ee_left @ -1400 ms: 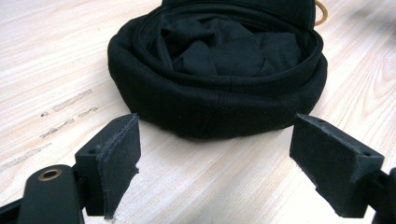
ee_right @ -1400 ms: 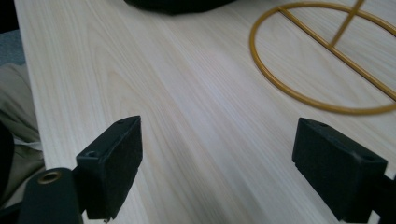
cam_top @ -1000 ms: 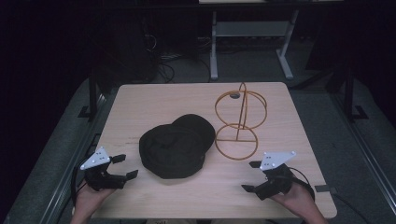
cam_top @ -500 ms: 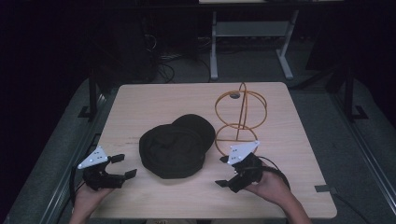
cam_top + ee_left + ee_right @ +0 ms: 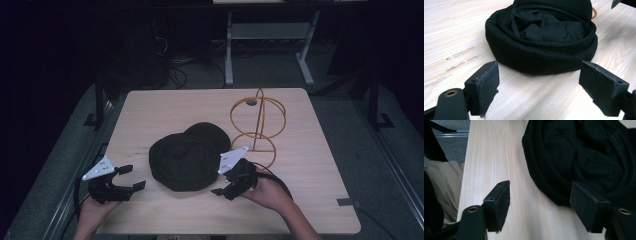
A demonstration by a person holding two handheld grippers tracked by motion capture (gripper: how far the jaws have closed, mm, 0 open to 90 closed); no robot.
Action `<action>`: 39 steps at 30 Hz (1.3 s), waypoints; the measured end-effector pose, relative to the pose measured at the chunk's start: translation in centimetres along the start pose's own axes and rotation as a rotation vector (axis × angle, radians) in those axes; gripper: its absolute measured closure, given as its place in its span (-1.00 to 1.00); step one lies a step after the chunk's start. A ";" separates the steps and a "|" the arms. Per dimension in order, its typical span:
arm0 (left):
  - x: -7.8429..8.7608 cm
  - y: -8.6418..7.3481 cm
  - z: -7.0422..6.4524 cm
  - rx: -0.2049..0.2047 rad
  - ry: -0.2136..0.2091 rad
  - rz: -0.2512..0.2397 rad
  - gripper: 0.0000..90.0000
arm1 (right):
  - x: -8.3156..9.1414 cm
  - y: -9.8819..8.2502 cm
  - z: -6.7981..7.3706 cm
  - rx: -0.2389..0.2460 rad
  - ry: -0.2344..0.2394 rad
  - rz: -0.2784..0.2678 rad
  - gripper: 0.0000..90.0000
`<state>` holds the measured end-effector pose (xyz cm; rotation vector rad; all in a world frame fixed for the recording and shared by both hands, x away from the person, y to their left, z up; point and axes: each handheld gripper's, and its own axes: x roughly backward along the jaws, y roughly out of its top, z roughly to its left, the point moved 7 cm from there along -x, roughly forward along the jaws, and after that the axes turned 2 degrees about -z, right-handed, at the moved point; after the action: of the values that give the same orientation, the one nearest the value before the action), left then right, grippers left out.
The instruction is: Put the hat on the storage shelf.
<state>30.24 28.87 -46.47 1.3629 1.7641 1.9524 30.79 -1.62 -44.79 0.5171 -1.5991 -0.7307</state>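
Note:
A black cloth hat [image 5: 187,160] lies upside down in the middle of the table, its crumpled lining [image 5: 544,30] facing up. My left gripper [image 5: 132,177] rests at the front left, just short of the hat's left side. It is open, and its pads [image 5: 489,85] frame bare wood before the hat's rim. My right gripper [image 5: 220,184] is at the hat's near right edge. It is open, and its jaws have just been closing. Bare wood lies between them [image 5: 540,195], and the hat's rim [image 5: 554,192] runs just ahead of the right-hand pad [image 5: 586,205].
An orange wire hat stand [image 5: 257,125] rises right behind the hat at centre right; a bit of its ring [image 5: 594,12] peeks past the hat. The table [image 5: 310,200] has bare wood at front right and back left. Dark floor and desk legs lie beyond.
My right gripper has moved left from the table's front right to the hat's near right edge. The left gripper has stayed put.

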 end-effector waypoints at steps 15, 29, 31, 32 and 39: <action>-0.1 -0.1 0.1 0.007 -0.001 0.002 -0.64 | -2.6 3.1 -1.0 0.030 0.024 0.010 -0.07; 0.1 -0.1 0.2 0.012 -0.002 -0.004 -0.64 | -4.9 4.7 -1.4 0.031 0.054 0.042 -0.05; 0.1 -0.1 0.2 0.012 -0.001 -0.003 -0.64 | -5.1 4.9 -1.4 0.038 0.059 0.051 -0.03; 0.1 -0.1 0.2 0.012 -0.002 -0.004 -0.64 | -5.2 4.9 -1.4 0.040 0.060 0.052 -0.03; 0.2 -0.2 0.3 0.008 0.002 -0.003 -0.64 | -6.0 5.0 -1.5 0.041 0.069 0.059 0.00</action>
<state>30.25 29.28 -46.57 1.3603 1.7760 1.9478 33.55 5.82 -45.31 0.5172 -1.5611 -0.6305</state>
